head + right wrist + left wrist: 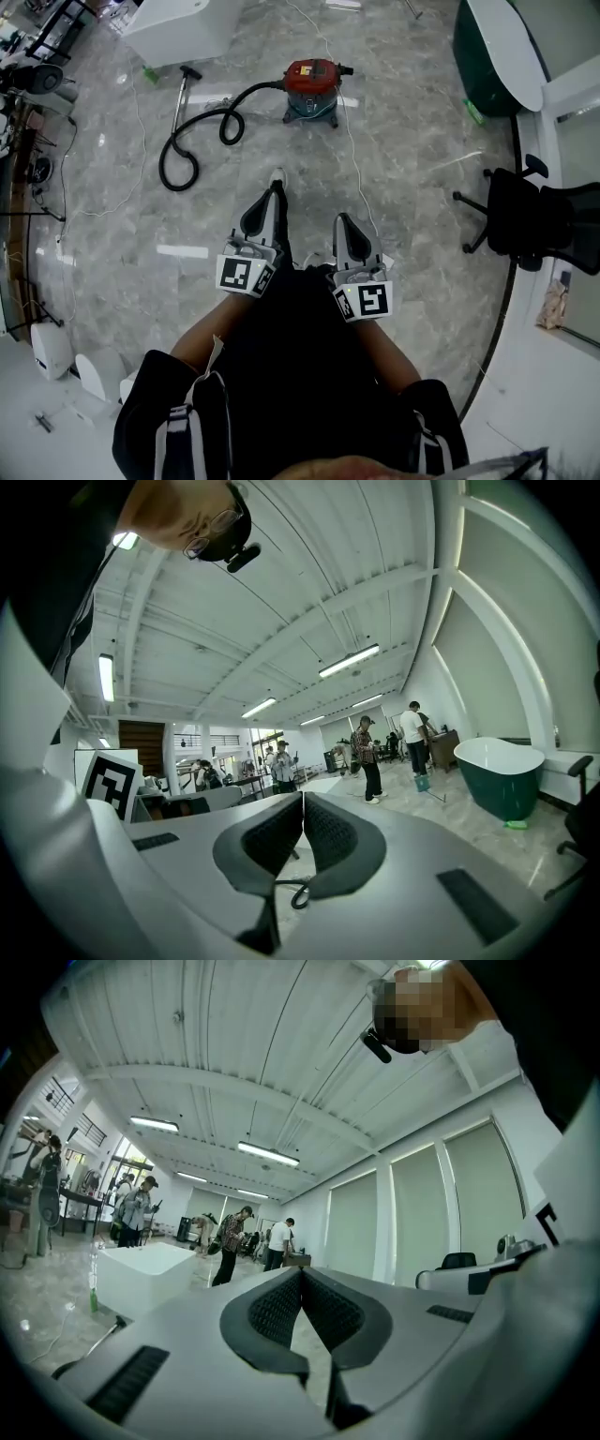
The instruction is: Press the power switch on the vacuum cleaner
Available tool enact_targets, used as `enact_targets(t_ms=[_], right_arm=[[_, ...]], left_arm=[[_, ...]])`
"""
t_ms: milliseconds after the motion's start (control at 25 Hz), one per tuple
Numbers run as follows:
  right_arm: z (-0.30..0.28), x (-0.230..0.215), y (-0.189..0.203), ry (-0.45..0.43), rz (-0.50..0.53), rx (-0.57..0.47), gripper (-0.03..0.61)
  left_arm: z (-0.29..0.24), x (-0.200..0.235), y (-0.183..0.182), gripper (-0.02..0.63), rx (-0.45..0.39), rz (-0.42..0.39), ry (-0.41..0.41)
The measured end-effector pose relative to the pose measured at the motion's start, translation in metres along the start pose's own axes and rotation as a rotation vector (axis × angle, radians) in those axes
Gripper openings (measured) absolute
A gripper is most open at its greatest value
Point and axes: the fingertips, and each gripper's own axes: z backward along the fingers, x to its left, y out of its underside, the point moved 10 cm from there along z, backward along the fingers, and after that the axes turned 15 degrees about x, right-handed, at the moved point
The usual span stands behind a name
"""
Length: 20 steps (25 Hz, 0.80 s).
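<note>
The vacuum cleaner (pixel 313 90) stands on the marble floor well ahead of me, with a red top and a steel drum. Its black hose (pixel 201 132) loops off to the left and ends in a wand (pixel 182 97). The switch is too small to make out. My left gripper (pixel 274 190) and right gripper (pixel 341 221) are held side by side close to my body, far short of the vacuum. In the left gripper view the gripper (pixel 301 1275) has its jaws together with nothing between them. The right gripper (pixel 303 800) looks the same. Both gripper views tilt up at the ceiling, so neither shows the vacuum.
A dark green bathtub (pixel 495 56) stands at the far right, and a black office chair (pixel 532 221) sits nearer on the right. A white counter (pixel 177 28) is at the far left. A thin white cable (pixel 354 150) runs across the floor. Several people (pixel 367 746) stand far off.
</note>
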Motion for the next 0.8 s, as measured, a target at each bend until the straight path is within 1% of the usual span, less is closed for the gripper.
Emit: enact_targets(t_ms=[160,280,400,480,600,640,720,800], right_arm=[[-0.022,-0.024,-0.009,0.049,-0.001,0.007,0.020],[-0.053,-0.042,-0.019,0.063,0.003,0.009,0.019],[-0.101,-0.057,-0.032,0.065,0.031,0.008,0.019],[-0.139,-0.066,-0.044,0.082,0.060,0.015,0.020],[-0.191,-0.076,-0.072,0.120,0.050,0.046,0.020],[-0.207,-0.077,-0.081,0.123,0.048,0.054,0.020],[-0.240,-0.077,-0.094,0.113,0.054,0.072,0.020],[-0.274,-0.079,-0.103,0.091,0.059,0.096,0.020]], left_arm=[[-0.036,0.015,-0.002,0.018,0.002,0.017,0.018],[-0.069,0.034,-0.006,0.018,-0.007,0.012,0.039],[-0.108,0.064,-0.007,0.018,-0.007,0.017,0.055],[-0.139,0.087,-0.010,0.018,0.009,0.017,0.062],[-0.182,0.121,-0.030,0.018,0.042,-0.019,0.079],[-0.194,0.131,-0.039,0.018,0.057,-0.020,0.080],[-0.217,0.151,-0.052,0.018,0.075,-0.011,0.090],[-0.239,0.168,-0.058,0.018,0.065,-0.019,0.114]])
